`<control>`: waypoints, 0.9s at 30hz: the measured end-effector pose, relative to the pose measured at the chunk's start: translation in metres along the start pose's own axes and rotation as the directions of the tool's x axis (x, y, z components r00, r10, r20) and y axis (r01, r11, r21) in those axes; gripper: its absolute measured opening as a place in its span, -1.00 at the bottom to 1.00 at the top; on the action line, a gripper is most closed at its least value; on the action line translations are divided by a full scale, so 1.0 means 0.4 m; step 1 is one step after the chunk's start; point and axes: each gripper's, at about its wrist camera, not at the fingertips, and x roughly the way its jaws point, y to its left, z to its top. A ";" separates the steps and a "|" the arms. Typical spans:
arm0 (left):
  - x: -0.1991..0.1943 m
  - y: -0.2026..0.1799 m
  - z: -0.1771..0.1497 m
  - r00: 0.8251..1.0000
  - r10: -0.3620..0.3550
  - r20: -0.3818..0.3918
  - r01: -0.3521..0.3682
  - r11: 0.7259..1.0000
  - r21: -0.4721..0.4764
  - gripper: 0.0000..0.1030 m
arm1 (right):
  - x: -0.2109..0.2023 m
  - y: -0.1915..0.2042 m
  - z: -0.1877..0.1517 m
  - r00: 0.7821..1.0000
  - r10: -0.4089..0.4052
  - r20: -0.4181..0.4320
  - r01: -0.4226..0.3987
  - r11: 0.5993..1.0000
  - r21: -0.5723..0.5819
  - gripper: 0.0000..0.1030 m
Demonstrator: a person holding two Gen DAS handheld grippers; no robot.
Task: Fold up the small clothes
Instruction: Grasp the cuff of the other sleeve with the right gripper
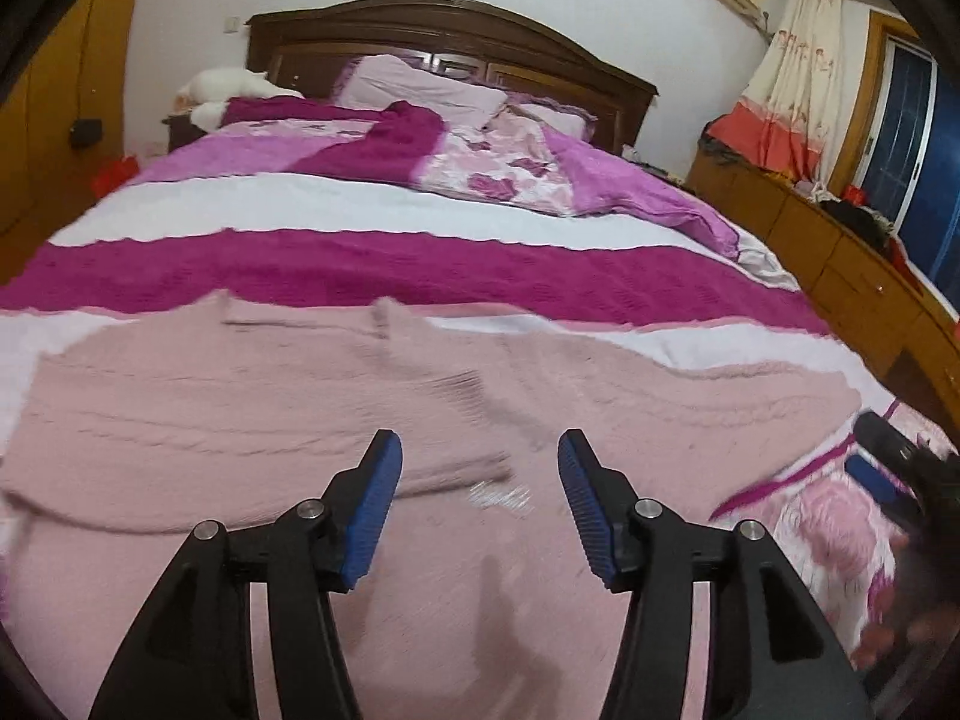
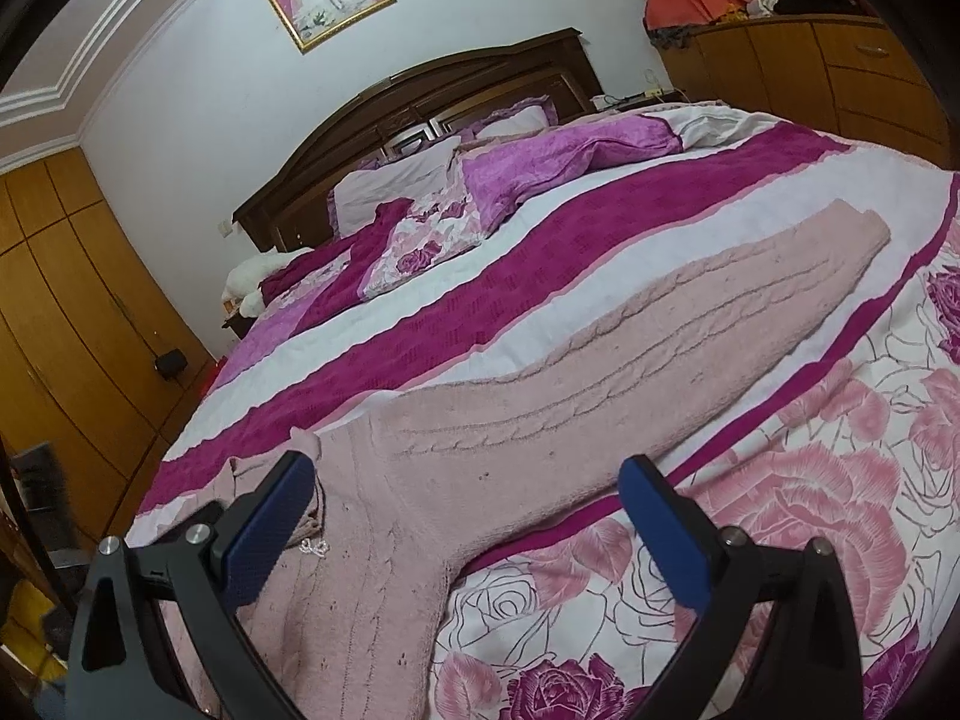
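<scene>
Right wrist shows my right gripper (image 2: 468,486) spread wide over the pale pink cable-knit sweater (image 2: 600,360), flat on the striped magenta bedspread (image 2: 540,228); my left gripper (image 1: 480,456) gapes too; I should pinch the sleeve's edge cleanly.

A: Sweater (image 2: 540,426) lies flat on the bedspread (image 2: 780,540), near the bed's foot — one sleeve (image 2: 810,276) stretched out to the right.

B: And behind it?

A: Quilt (image 1: 510,174), then pillows (image 1: 420,87) against the headboard (image 1: 456,30). Cabinets (image 1: 840,252) right of the bed, wardrobe (image 2: 66,312) left.
</scene>
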 end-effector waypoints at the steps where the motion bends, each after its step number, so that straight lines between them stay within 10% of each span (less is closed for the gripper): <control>1: -0.019 0.018 -0.003 1.000 0.013 -0.001 -0.013 1.000 0.003 -0.40 | 0.001 0.002 -0.001 1.000 -0.004 -0.002 0.004 1.000 -0.010 1.00; 7: -0.127 0.138 -0.053 0.991 0.123 0.051 -0.127 0.989 0.077 -0.37 | -0.003 -0.050 -0.006 1.000 -0.016 -0.025 0.016 1.000 -0.008 1.00; 14: -0.197 0.242 -0.060 0.986 0.138 0.092 -0.143 0.988 0.056 -0.37 | -0.074 -0.301 0.049 0.995 0.051 0.085 -0.074 0.954 0.291 1.00; 18: -0.210 0.281 -0.053 0.972 0.191 0.134 -0.200 0.978 0.062 -0.33 | -0.107 -0.455 0.120 0.993 -0.065 0.101 0.031 0.952 0.304 1.00; 27: -0.134 0.342 -0.050 0.972 0.233 0.042 -0.233 0.972 0.000 -0.33 | -0.052 -0.658 0.187 0.994 -0.009 0.106 -0.034 0.917 0.397 1.00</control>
